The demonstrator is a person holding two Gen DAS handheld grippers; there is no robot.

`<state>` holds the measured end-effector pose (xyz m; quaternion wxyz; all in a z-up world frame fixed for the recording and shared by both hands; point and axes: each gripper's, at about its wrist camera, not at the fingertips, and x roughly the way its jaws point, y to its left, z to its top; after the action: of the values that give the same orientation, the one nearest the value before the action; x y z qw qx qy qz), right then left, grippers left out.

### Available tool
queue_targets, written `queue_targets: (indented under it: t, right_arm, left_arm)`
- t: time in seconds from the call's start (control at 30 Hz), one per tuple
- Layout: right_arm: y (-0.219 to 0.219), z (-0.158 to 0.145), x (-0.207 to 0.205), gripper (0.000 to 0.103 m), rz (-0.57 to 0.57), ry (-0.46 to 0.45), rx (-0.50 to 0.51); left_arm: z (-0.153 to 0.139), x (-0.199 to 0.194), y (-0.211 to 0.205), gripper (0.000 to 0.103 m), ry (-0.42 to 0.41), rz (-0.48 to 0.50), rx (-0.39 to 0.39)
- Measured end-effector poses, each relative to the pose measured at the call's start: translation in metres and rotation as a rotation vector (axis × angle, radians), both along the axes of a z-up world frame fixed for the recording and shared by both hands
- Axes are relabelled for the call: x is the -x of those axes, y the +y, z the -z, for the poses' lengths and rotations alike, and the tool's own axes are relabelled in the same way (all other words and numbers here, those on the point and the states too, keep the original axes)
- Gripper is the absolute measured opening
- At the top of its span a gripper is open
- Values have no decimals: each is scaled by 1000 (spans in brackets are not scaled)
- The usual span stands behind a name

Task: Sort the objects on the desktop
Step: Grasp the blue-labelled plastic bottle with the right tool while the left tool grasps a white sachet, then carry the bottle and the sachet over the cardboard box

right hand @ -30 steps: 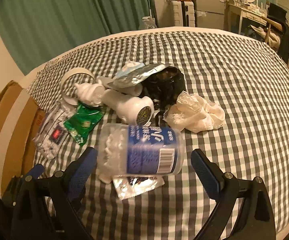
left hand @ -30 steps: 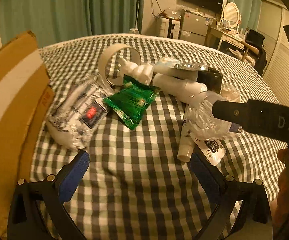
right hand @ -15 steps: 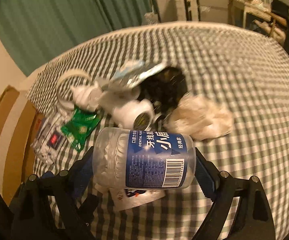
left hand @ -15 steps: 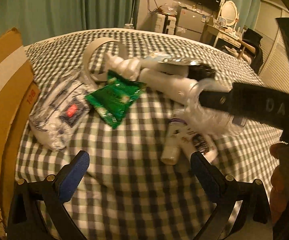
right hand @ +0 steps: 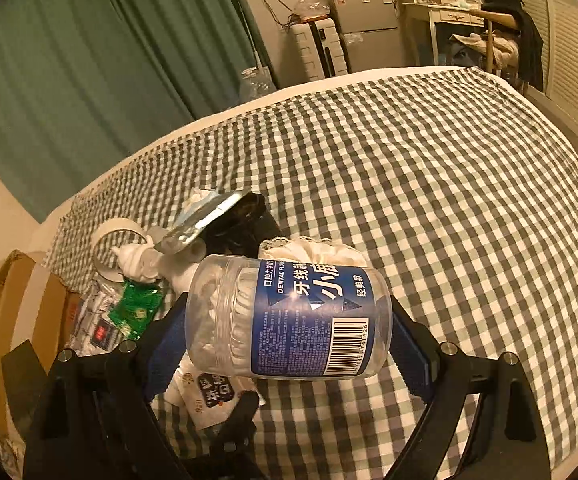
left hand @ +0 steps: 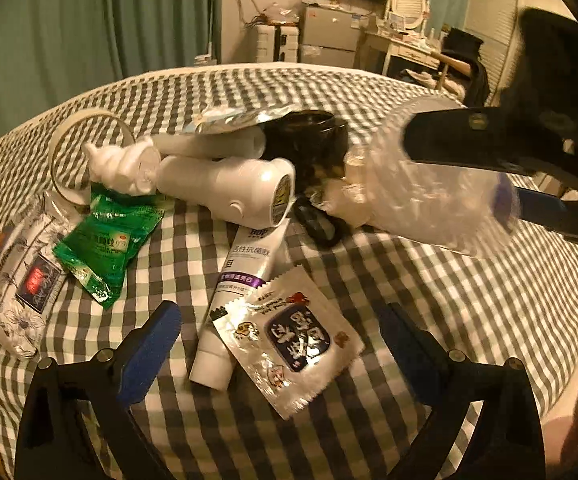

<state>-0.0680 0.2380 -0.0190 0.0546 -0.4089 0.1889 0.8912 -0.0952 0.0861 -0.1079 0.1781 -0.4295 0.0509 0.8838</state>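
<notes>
Floss-pick jar (left hand: pixel 429 196), a clear plastic cylinder, is hanging in the air at the right of the left wrist view, blurred, with the right gripper (left hand: pixel 489 184) clamping it end to end above the checked cloth (left hand: pixel 429 280). Below and left of it, the left gripper (left hand: pixel 281 344) is standing wide apart with nothing between its blue pads, hovering over a white tube (left hand: pixel 237 296) and a foil sachet (left hand: pixel 289 340) that overlaps the tube's lower end. A green packet (left hand: pixel 105 240), a white bottle (left hand: pixel 229 188) and a tape roll (left hand: pixel 85 152) are lying further back in the pile.

From the right wrist view, the jar (right hand: pixel 289 320) is sitting squarely between the right gripper (right hand: pixel 289 340) pads, one pad on the lid end, one on the base, well clear of the cloth (right hand: pixel 449 200). Its long axis is running level across the frame, with the picks bunching toward the left end and the barcode toward the right. It is probably light, being mostly air and small picks, and stiff enough to take a squeeze, though the smooth wall looks slippery; gripping the flat ends, as now, seems the safer hold than the curved label.
</notes>
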Motion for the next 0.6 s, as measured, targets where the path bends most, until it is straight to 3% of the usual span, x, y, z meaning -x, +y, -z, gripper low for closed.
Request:
queue_targets:
  t: [0.03,0.13,0.2,0.27,0.47,0.6]
  right_arm:
    - [2,0,-1,90,0,1,10]
    - [8,0,-3,90,0,14,38]
    - [7,-1,-3,90,1,14,31]
    - [7,0,-4,90,1,10,37]
    - [5,-2,-5,90,-1,12,32]
    - [2,-2,-6,90,-11,9,19]
  left_arm:
    - [3,3,-2,96,-12,-10,5]
    - [15,13,0,64,-39,-3,51]
    - [15,12,-1,57,-26,14,51]
    - [11,10,-4,36,-25,24,37]
    - [-5,-6,-22,18,-11,41,-8]
    - [-16,-18,-49,18,-14,29,-37]
